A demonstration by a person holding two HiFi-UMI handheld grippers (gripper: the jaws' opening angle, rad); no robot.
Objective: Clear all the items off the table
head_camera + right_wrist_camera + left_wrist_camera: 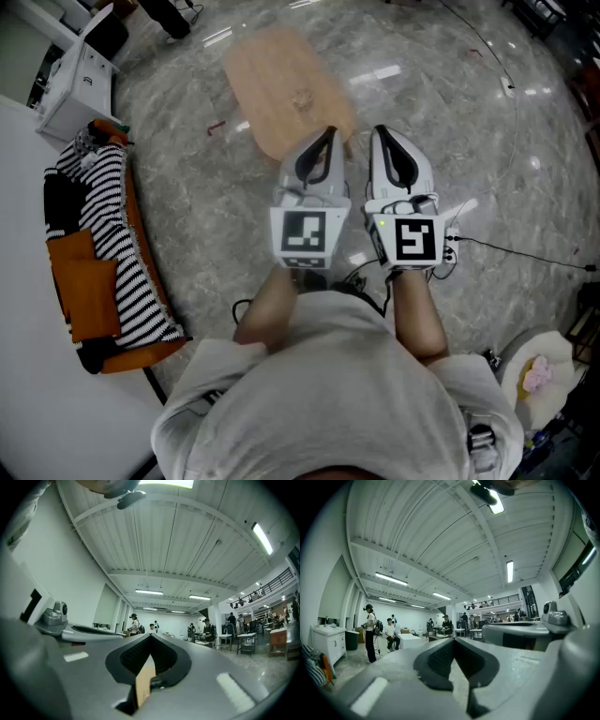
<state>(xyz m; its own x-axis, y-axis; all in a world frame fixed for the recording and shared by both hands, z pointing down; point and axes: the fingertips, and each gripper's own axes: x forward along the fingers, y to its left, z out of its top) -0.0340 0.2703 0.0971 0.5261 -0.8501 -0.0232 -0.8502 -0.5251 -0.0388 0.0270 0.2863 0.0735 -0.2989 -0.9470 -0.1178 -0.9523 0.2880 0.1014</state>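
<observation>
Both grippers are held side by side in front of the person's body, over the marble floor. My left gripper (328, 134) is shut, its jaws meeting at the tip with nothing between them. My right gripper (379, 133) is shut and empty too. In both gripper views the cameras look upward at the hall ceiling, and the left gripper (453, 642) and right gripper (151, 637) each show black pads closed together. A black-and-white striped cloth (105, 230) and an orange cloth (82, 292) lie on the edge of a white table (19, 281) at the left, well away from both grippers.
A small light wooden tabletop (286, 86) stands just beyond the gripper tips. A white cabinet (80, 82) sits at the upper left. A black cable (525, 251) runs across the floor at the right. Several people (370, 632) stand and sit far off in the hall.
</observation>
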